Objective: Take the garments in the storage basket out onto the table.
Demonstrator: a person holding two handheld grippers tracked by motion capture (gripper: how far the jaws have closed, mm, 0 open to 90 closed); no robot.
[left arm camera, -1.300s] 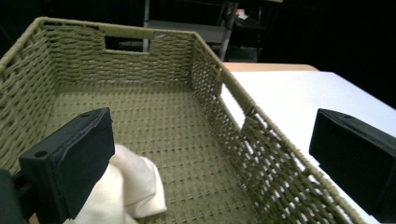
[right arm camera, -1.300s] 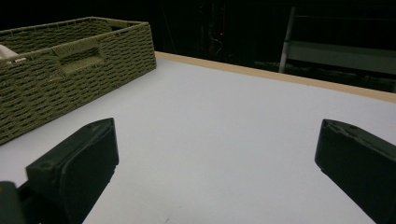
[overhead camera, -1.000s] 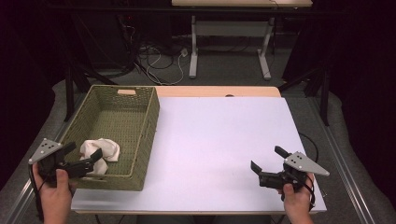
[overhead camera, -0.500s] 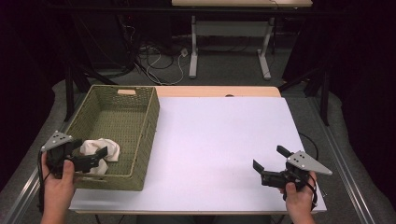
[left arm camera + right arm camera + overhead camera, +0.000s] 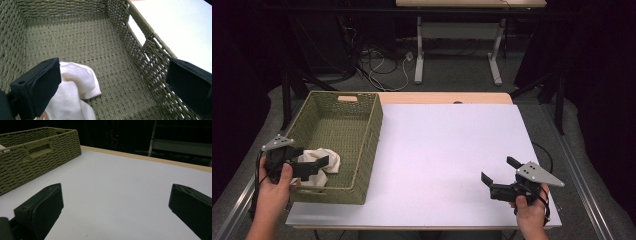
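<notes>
Left gripper [image 5: 309, 165] hovering wide open inside a woven green basket [image 5: 362, 150], soft crumpled white cloth [image 5: 319, 162] lying just beneath its jaws, right gripper [image 5: 499, 176] resting wide open over smooth white table [image 5: 447, 145].

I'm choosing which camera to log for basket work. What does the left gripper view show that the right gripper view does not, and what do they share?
Left gripper view: the inside of the basket, its woven floor, and the white cloth lying in it, close beside the left tool, whose jaws stand wide apart.

Right gripper view: the basket's outer wall from across the table, the table's wooden far edge, a dark background, and the right tool, open over the bare top.

Both: the green woven basket, the white tabletop, and open black jaws.
</notes>
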